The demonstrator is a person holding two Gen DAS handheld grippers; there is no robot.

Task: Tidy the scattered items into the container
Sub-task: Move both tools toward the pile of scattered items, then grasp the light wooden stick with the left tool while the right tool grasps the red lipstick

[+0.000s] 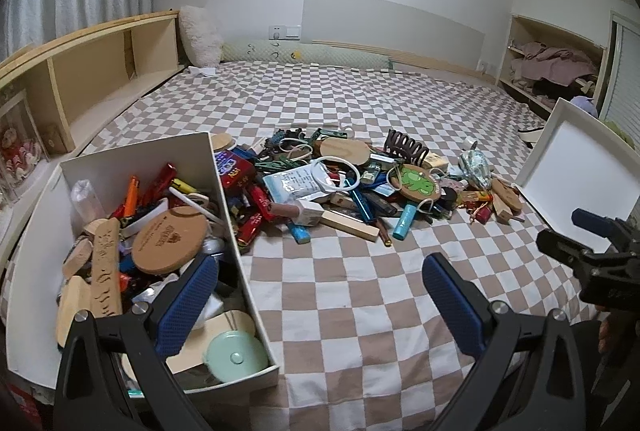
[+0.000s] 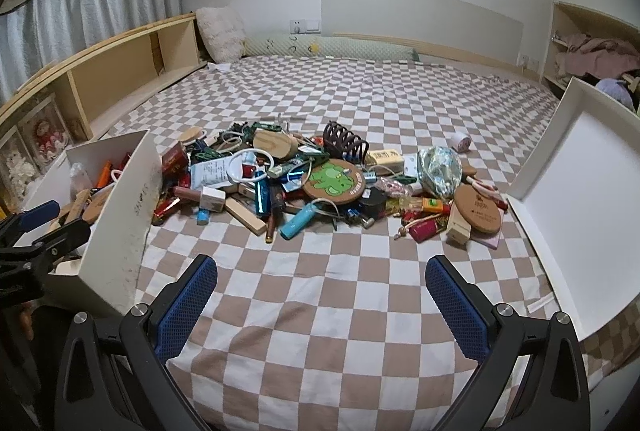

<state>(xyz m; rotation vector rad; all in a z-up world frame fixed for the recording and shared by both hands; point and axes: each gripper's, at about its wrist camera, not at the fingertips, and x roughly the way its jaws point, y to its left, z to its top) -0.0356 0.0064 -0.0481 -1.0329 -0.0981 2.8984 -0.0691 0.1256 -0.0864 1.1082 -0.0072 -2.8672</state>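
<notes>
**Waiting by the big pile**

Holding both grippers wide apart and empty, I got ready to pick. My left gripper (image 1: 320, 295) hung by the white box (image 1: 224, 191), so dropping things in would be a short trip. That box sat on the bed (image 1: 360, 311) at the left, already quite full. My right gripper (image 2: 320, 295) faced the pile of small things (image 2: 304, 175), which lay in the middle, touching the box. A white lid (image 2: 560, 191) lay open on the right, out of the way.
</notes>
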